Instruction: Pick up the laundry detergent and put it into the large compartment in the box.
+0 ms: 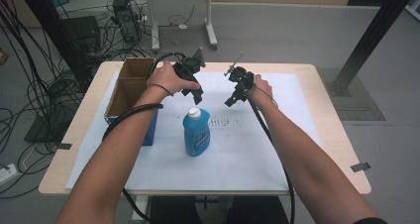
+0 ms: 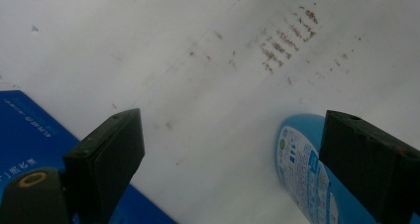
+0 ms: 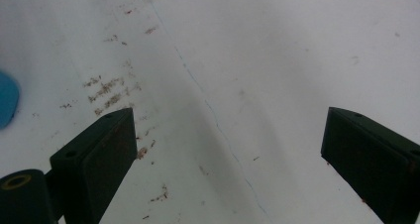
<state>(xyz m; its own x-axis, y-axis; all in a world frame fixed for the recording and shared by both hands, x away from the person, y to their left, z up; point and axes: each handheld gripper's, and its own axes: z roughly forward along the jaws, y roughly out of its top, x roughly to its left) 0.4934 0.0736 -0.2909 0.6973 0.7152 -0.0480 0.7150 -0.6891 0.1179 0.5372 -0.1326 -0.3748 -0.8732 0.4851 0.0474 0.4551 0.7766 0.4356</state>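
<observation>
Standing upright near the middle of the desk point(image 1: 327, 135), a blue bottle point(image 1: 196, 133) with a white cap rests on the white sheet point(image 1: 247, 154) that covers most of the top. In the high view the left gripper point(image 1: 195, 92) hangs just beyond the bottle's cap, on its far side, tilted down toward it and not touching it. The left gripper view looks along its own jaws, which stand wide apart with nothing between them; the bottle's labelled side point(image 2: 302, 174) lies low and to the right there, partly behind the right-hand jaw, and the pads press on nothing. A blue box side point(image 2: 29, 140) shows at the lower left of that view.

The right gripper point(image 1: 234, 99) is held to the right of the bottle, well apart from it, above the bare sheet. In the right gripper view its jaws are spread wide and empty over the sheet point(image 3: 237, 60), with faint brown marks point(image 3: 106, 92) on the paper and a sliver of the bottle point(image 3: 7, 105) at the left edge.

An open cardboard box point(image 1: 130, 85) with a blue front stands at the left side of the desk, near the person's left forearm.
</observation>
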